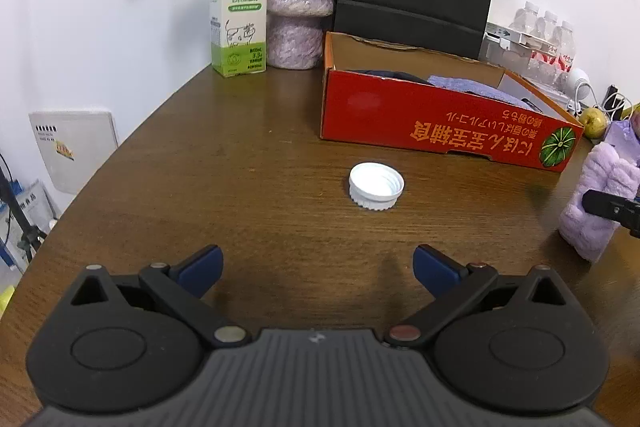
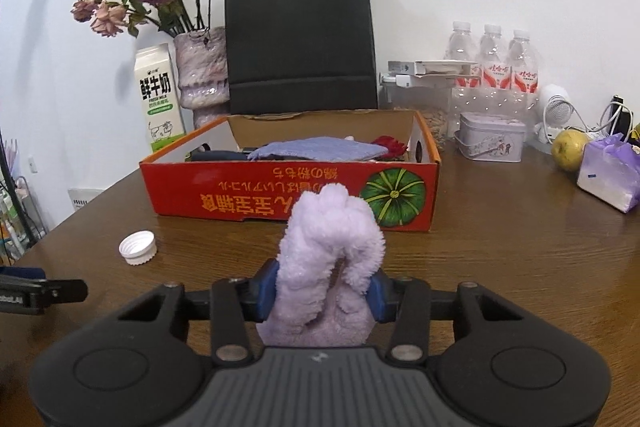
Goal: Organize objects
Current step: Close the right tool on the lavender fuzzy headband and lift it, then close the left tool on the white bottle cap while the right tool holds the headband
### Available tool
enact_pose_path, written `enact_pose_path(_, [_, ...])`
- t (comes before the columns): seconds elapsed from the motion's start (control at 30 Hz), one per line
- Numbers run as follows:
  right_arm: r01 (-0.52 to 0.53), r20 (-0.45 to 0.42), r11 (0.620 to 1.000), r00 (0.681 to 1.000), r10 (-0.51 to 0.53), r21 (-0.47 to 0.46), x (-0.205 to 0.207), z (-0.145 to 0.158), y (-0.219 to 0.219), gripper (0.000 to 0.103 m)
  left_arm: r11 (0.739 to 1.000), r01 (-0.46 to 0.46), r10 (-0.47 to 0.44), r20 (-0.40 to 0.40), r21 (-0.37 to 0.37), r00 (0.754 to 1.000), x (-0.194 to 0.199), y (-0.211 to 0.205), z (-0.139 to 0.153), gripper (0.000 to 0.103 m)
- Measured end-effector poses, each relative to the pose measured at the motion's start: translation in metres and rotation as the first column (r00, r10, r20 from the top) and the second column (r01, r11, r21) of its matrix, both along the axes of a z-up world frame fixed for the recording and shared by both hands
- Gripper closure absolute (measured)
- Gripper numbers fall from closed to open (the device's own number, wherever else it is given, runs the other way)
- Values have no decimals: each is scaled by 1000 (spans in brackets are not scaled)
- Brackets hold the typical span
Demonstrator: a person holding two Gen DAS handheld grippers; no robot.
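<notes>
My right gripper (image 2: 325, 291) is shut on a fluffy lilac cloth (image 2: 332, 235), whose folded top stands up in front of the red cardboard box (image 2: 224, 187). In the left wrist view the same lilac cloth (image 1: 600, 203) shows at the right edge with a black finger against it. The red box (image 1: 400, 115) lies open and holds a blue-grey towel (image 2: 316, 149), a dark item and something red. My left gripper (image 1: 318, 269) hangs open over the wooden table (image 1: 240, 187) with nothing between its blue pads. A white bottle cap (image 1: 376, 186) lies upside down just beyond it.
At the back stand a milk carton (image 1: 239, 3), a furry purple vase (image 2: 202, 75) with dried roses and a black paper bag (image 2: 300, 39). To the right are several water bottles (image 2: 492, 59), a tin (image 2: 492, 139), a yellow-green fruit (image 2: 568, 150) and a tissue pack (image 2: 610, 173).
</notes>
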State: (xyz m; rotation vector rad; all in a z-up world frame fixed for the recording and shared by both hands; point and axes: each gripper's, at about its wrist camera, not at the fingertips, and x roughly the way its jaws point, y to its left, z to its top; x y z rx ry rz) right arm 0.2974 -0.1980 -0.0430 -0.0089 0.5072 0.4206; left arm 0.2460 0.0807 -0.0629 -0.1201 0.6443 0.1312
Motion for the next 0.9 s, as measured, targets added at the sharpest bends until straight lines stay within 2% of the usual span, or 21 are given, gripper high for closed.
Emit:
enact_pose_path(0.23, [-27,-5,999,1000,28,22,0,2,-1,59,1000,-11,11,1,26,1000,25,-19,2,0])
enact_pose_path(0.4, [-24,-6,999,1000,24,41,3,5,-8,59,997,-17,16,6,79,1000,46,-35,2,0])
enact_pose_path(0.67, [5,7,999,1000,-6,41,9,7,-21,59,998,-30,32,-34,59,999,72,-41,-4,0])
enact_pose_path(0.8, [27,-6,999,1000,-27,32,16,4,-25,59,998,-29,31,-49,49,998,80,-41,-4,7])
enact_pose_path(0.9, [37,-13,999,999,-37,25,19,1,-25,59,999,-38,40,-61,25,997,83,-37,-6,24])
